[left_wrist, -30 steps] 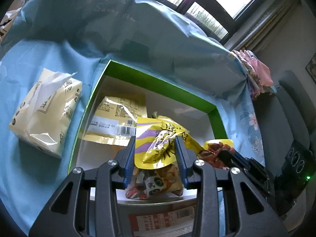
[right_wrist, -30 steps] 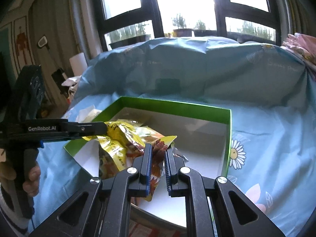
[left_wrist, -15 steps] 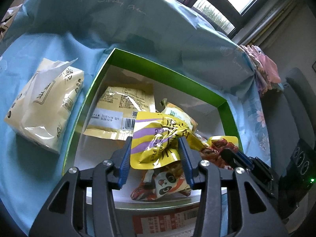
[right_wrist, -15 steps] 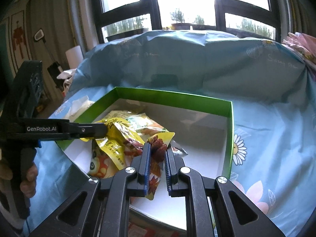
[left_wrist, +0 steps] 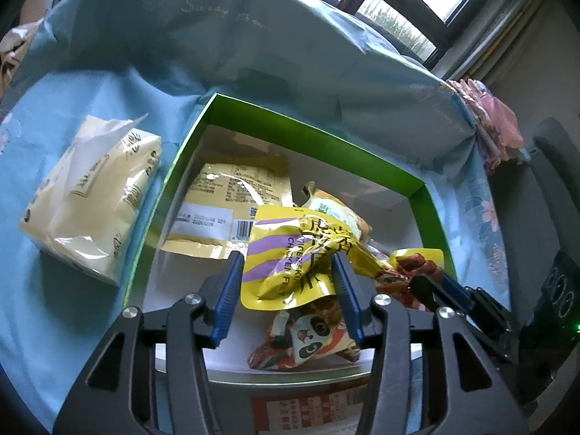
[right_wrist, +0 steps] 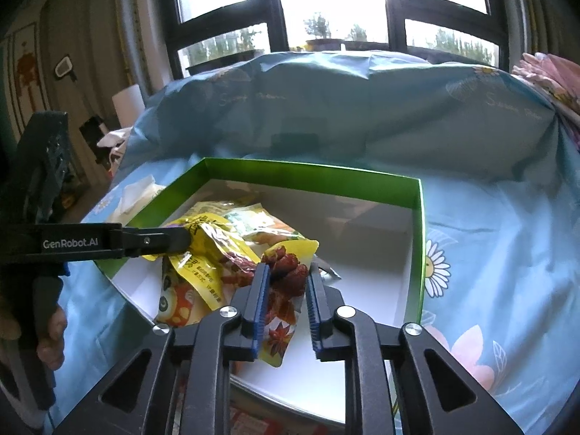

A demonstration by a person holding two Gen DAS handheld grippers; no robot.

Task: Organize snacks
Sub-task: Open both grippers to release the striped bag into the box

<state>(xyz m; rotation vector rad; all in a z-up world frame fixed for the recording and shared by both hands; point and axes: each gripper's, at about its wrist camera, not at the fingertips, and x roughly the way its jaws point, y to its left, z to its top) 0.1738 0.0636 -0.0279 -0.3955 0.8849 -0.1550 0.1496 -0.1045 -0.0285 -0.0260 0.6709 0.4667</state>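
A green box (left_wrist: 315, 127) with a white inside holds a pile of snack packs. My left gripper (left_wrist: 286, 286) hovers over the box's near side, its jaws opening around a yellow and purple chicken pouch (left_wrist: 290, 253). The pouch rests on a panda pack (left_wrist: 308, 333), and the left pad stands clear of it. My right gripper (right_wrist: 286, 297) is opening too, with a yellow pouch of red dried fruit (right_wrist: 286, 279) loose between its pads and lying on the box floor. The same box (right_wrist: 308, 177) appears in the right wrist view, where the left gripper (right_wrist: 156, 241) reaches in from the left.
A flat yellow pack with a barcode (left_wrist: 232, 210) lies at the box's back left. A cream tissue pack (left_wrist: 90, 195) sits outside, left of the box, on the blue flowered cloth (right_wrist: 489, 253). A red and white carton (left_wrist: 308, 409) lies just below the box's near edge.
Both pairs of jaws have spread. The chicken pouch has settled onto the pile, and the red fruit pouch, pinched a second ago, now lies loose between the right pads.
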